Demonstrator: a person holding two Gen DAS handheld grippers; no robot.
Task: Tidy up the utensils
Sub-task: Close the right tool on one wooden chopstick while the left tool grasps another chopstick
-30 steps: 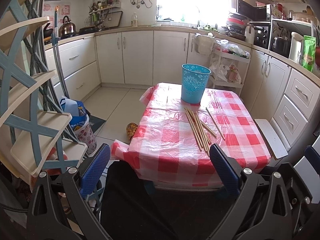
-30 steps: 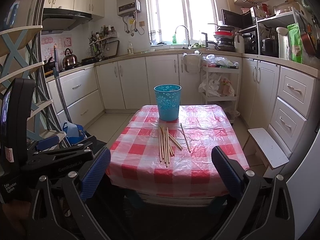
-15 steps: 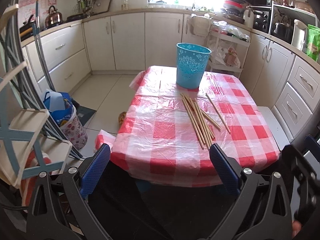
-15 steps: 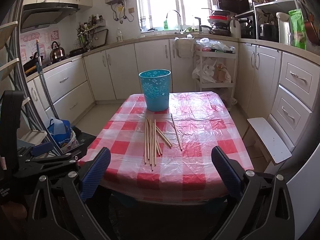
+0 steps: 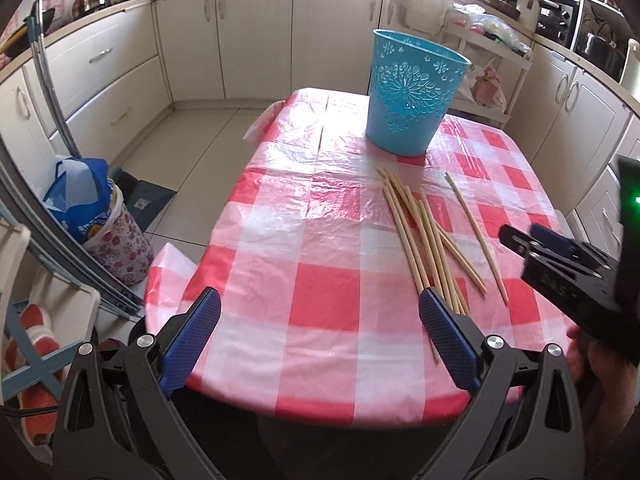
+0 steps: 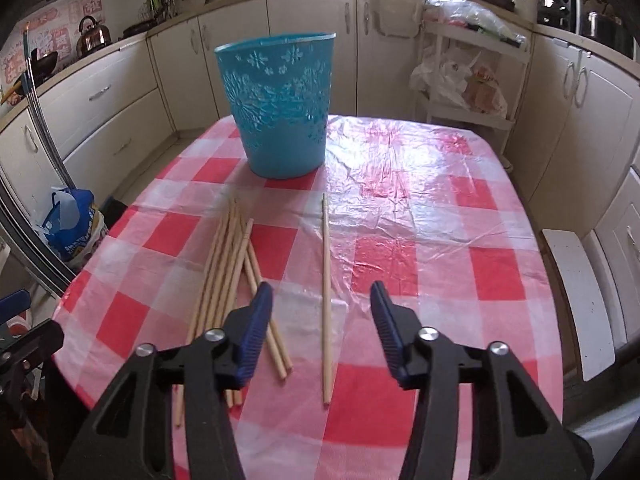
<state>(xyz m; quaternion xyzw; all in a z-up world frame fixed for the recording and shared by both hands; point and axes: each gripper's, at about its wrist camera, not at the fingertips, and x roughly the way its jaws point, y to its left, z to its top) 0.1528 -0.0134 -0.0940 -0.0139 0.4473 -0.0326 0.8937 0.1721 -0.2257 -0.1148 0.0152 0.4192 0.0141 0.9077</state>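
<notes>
R gripper [image 6: 321, 320]: jaws have just been closing, now about half-way in, blue pads either side of the lone pale wooden chopstick [image 6: 325, 296] but not pressing on it. Nothing held; from this view I can't tell whether the tips are down at the cloth yet. L gripper [image 5: 319, 332]: jaws wide, empty, hanging over the near edge of the table, its right pad in front of the near ends of the loose bundle of pale wooden chopsticks [image 5: 420, 240].

Step in hand, I'd say: first pick, R going for the single stick. Next move needs the pads brought down to cloth level and shut square on the thin shaft. It lies flat on slick plastic, so it could roll or skid out. Then lift, tip it upright, and carry it to the turquoise plastic basket with the cut-out flower pattern [image 6: 280, 108], which stands near the far edge of the table, just past the far tips of the sticks.

Room: the red-and-white check plastic tablecloth [image 6: 460, 240] is bare right of the single stick up to the right edge, good for swinging. The bundle lies just left of R's left pad, so a sideways drift would knock it. The near ends of the bundle sit close to the near edge. Cabinets [image 6: 580, 120] are well apart on both sides.
</notes>
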